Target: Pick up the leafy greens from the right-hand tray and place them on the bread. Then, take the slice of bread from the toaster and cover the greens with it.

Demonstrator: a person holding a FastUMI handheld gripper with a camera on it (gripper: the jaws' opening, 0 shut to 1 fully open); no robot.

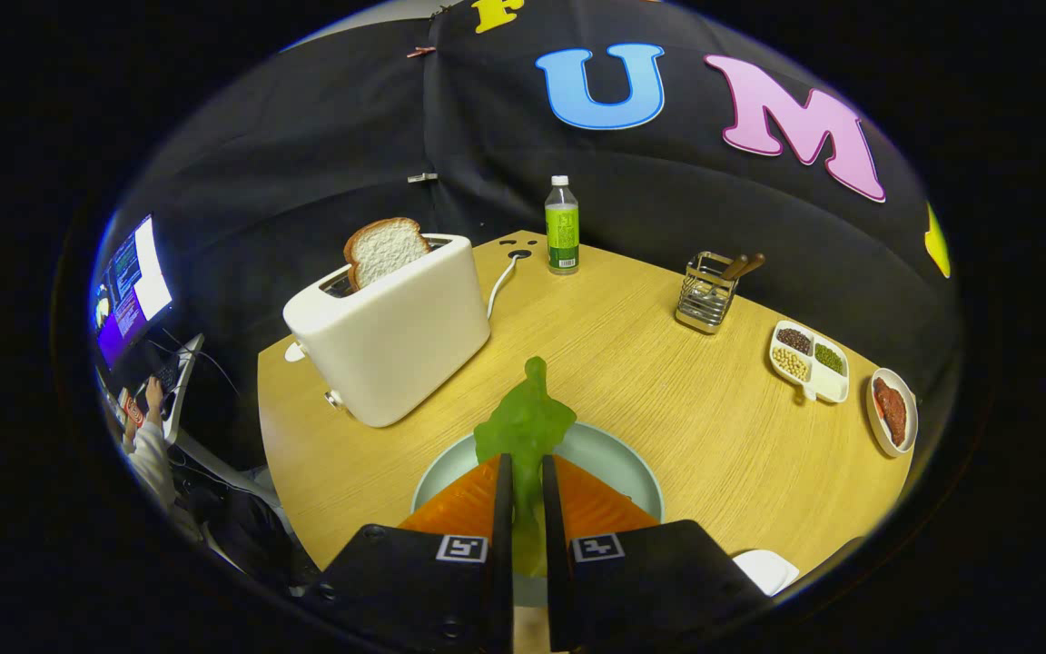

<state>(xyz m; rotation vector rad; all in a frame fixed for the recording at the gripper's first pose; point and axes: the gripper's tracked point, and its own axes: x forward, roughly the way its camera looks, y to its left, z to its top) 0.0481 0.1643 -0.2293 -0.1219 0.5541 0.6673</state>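
Gripper view — tongs (523, 472) pinch leafy greens (525, 427), seemingly pointing ahead.

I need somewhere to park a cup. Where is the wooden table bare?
Bare wood lies between the white toaster, the metal utensil rack and the pale round plate. The far right edge is crowded by the divided bean dish and sauce saucer. The gripper holds green leaves.

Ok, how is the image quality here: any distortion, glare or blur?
Gripper view: strong fisheye bending, so the table edge curves; even lighting, no harsh glare; toaster and bottle sharp; the leafy greens pinched in the gripper look soft and close.
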